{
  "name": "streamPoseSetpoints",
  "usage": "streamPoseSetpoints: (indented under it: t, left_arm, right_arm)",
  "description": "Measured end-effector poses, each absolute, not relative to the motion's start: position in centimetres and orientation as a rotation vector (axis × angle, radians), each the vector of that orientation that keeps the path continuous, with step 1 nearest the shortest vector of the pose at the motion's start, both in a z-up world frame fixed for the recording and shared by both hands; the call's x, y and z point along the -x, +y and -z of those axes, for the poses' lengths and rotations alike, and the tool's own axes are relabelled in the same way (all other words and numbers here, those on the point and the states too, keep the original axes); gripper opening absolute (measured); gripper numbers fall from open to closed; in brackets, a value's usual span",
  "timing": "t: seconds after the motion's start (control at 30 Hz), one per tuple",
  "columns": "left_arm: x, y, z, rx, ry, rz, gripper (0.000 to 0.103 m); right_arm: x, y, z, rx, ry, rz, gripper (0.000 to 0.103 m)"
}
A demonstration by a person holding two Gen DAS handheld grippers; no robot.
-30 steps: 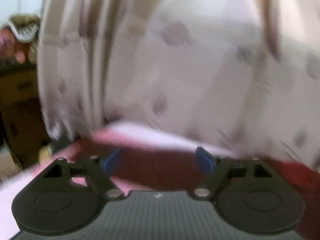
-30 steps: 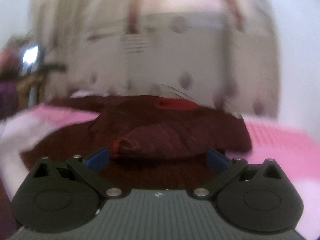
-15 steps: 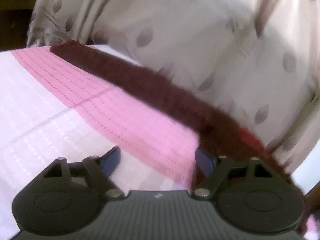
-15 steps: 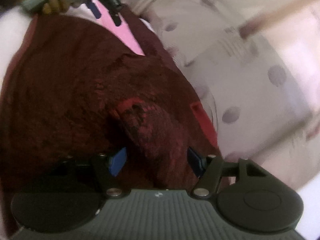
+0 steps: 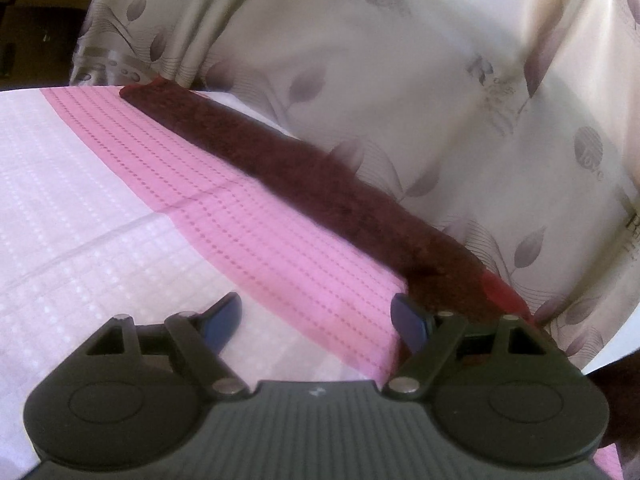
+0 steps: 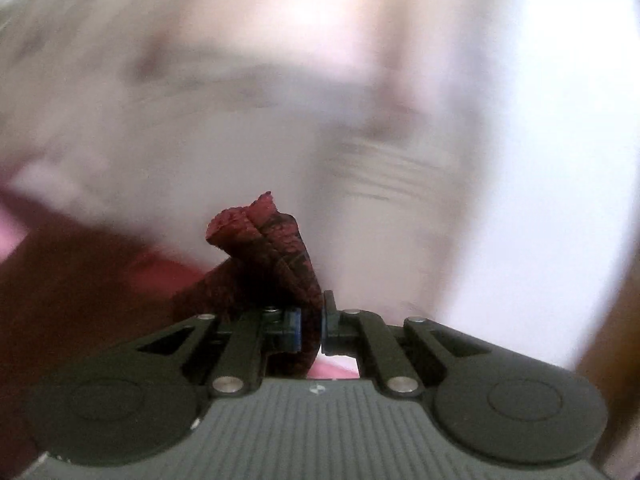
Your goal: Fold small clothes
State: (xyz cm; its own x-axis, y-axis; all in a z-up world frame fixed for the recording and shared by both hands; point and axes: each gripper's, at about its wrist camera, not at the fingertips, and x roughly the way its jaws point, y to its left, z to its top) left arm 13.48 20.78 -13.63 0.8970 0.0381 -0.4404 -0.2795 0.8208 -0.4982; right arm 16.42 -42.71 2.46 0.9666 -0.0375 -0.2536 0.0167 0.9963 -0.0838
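My left gripper (image 5: 316,316): jaws spread wide, nothing between the blue pads (image 5: 408,322). It hangs low over the surface (image 5: 80,208), which wears a cloth of pink and pale stripes.

The dark maroon garment (image 5: 320,184) lies in a long band along the far edge of that cloth — one end at the far left corner, the other running down past my right-hand pad. A brighter red trim (image 5: 500,288) shows at its near end. Behind it hangs a pale curtain with a leaf print (image 5: 400,80).

My right gripper (image 6: 311,324): jaws have just been closing and now stand pressed together on a bunched fold of the same garment (image 6: 272,240) — fabric sticks up in a ridge above the pads. The background in this view is smeared; only pale curtain tones can be made out.

No containers in either view.
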Motion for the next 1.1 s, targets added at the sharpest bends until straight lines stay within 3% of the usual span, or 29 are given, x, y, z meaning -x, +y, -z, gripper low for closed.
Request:
streamPoseSetpoints:
  t: [0.3,0.5,0.73,0.77,0.8,1.03,1.1]
  left_arm:
    - [-13.5,20.6,13.6,0.563,0.44,-0.195,0.082]
    - [-13.6,20.4,13.4,0.536,0.451,-0.205,0.082]
    - [-13.6,20.5,13.4,0.523,0.456,-0.205,0.082]
    - [-13.6,20.5,13.4,0.524,0.455,-0.205,0.082]
    - [-13.6,20.5,13.4,0.525,0.455,-0.202,0.082]
    - [-11.6,20.0,11.0,0.422,0.456,-0.085,0.082]
    - [-10.5,20.1,10.0,0.372,0.474,-0.027,0.082]
  right_arm:
    - [-16.5,-62.5,5.3,-0.42,0.385,0.374,0.01]
    - [-16.0,-65.5,12.1,-0.558,0.465,0.463,0.01]
    - [-16.3,-65.3,16.3,-0.624,0.559,0.467,0.01]
    - [-15.7,-65.5,16.2,-0.658,0.537,0.48,0.014]
    - [-15.1,-65.8,15.9,-0.687,0.523,0.492,0.03]
    - [-5.2,-57.9,11.2,-0.675,0.422,0.065,0.035]
    - [-2.4,-53.7,10.6,-0.653,0.487,-0.181,0.051]
